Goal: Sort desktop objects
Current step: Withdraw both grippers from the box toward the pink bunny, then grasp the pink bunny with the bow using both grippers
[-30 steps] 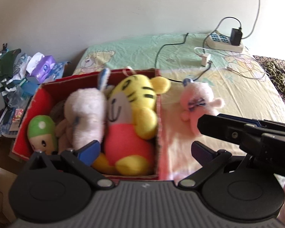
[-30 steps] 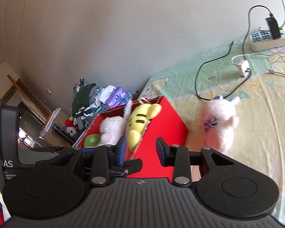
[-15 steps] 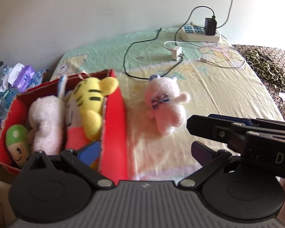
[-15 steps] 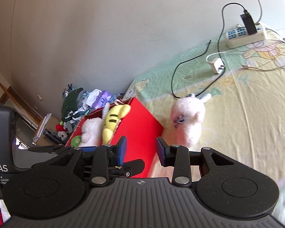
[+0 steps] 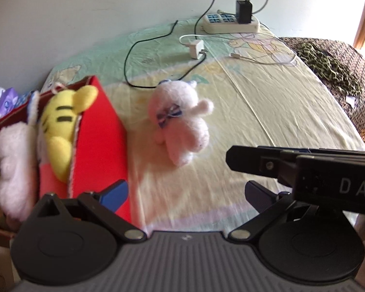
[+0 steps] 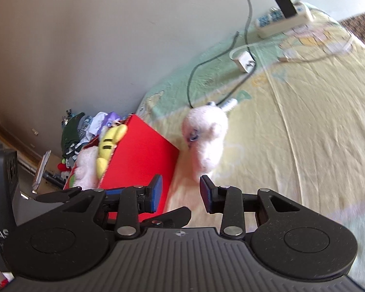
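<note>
Lying on the yellow-green bedsheet, a pink plush toy with a blue bow sits just beside the red box, which holds a yellow striped plush and a white plush. Right gripper hangs near the pink toy, its blue-padded jaws parted and empty. Left gripper is spread wide with nothing between its fingers; a power strip and cables lie well apart by the wall.

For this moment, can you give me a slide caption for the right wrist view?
Open right hand-held gripper approaches fluffy pink plush toy lying on the sheet beside toy-filled red cardboard box.
</note>
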Tool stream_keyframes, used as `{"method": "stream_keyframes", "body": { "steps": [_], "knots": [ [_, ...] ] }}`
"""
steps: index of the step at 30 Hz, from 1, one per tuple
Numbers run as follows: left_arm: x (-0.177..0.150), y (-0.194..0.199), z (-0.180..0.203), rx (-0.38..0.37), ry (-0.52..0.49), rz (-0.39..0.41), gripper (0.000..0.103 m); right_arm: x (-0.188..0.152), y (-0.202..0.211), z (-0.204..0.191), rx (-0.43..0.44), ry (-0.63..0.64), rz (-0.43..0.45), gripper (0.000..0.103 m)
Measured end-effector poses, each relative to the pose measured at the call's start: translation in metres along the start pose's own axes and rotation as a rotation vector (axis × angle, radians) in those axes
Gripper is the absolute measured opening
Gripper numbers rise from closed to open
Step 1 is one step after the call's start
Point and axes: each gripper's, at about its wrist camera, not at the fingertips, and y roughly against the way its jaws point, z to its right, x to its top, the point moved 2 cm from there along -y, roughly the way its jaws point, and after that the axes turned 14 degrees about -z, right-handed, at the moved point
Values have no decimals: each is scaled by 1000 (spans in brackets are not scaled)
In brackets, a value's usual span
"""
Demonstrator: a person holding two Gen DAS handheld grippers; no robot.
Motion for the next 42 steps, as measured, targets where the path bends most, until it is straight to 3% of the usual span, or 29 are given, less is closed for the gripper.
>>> {"method": "stream_keyframes", "body": {
  "steps": [9, 19, 23, 26, 30, 42],
  "knots": [
    [2, -31, 11, 25, -80, -30, 102, 11, -14, 25, 28, -101, -28, 40],
    [2, -51, 9, -22, -137, -17, 102, 43, -49, 34, 71, -139, -94, 45],
    [-1, -58, 16, -41, -185, -15, 102, 54, -69, 28, 46, -109, -131, 49],
    [-1, -64, 16, -39, -197, -24, 102, 59, -82, 31, 25, -117, -147, 46],
    [2, -70, 6, -58, -167, -48, 102, 62, -92, 36, 20, -143, -176, 34],
    [-10, -54, 11, -121, -191, -22, 102, 36, -56, 48, 44, -168, -178, 31]
  ]
}}
